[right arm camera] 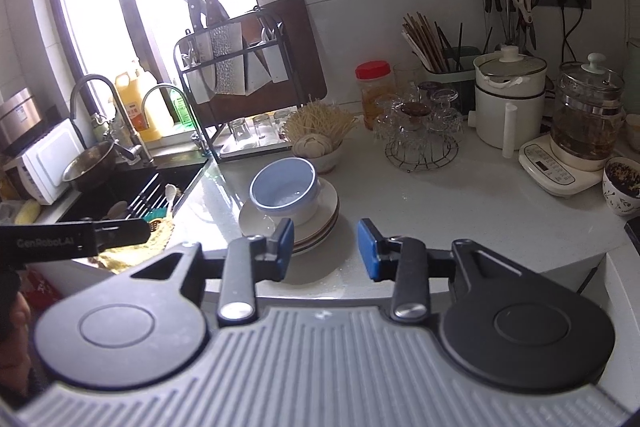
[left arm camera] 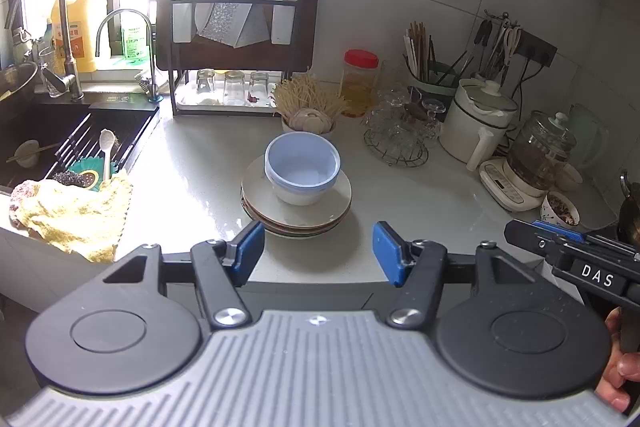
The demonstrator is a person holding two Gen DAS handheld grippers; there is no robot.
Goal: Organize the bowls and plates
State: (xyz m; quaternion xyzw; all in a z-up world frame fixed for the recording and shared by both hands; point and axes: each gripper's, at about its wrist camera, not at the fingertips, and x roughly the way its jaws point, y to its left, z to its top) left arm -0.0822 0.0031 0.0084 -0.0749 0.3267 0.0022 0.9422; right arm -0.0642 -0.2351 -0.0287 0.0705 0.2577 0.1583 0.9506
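A stack of cream plates (left arm camera: 294, 215) sits on the white counter, with a blue bowl (left arm camera: 302, 165) nested in a white bowl (left arm camera: 298, 195) on top. My left gripper (left arm camera: 318, 253) is open and empty, just in front of the stack near the counter's front edge. In the right wrist view the plates (right arm camera: 316, 217) and the blue bowl (right arm camera: 282, 185) lie ahead and slightly left. My right gripper (right arm camera: 325, 249) is open and empty, its left finger over the stack's near rim. The right gripper also shows at the left wrist view's right edge (left arm camera: 568, 243).
A black sink (left arm camera: 76, 135) with a spoon and a yellow cloth (left arm camera: 80, 215) lies left. A knife and cup rack (left arm camera: 232, 39) stands behind. A glassware stand (left arm camera: 400, 131), white pot (left arm camera: 476, 123), glass kettle (left arm camera: 540, 155) and a filled small bowl (left arm camera: 560, 209) stand right.
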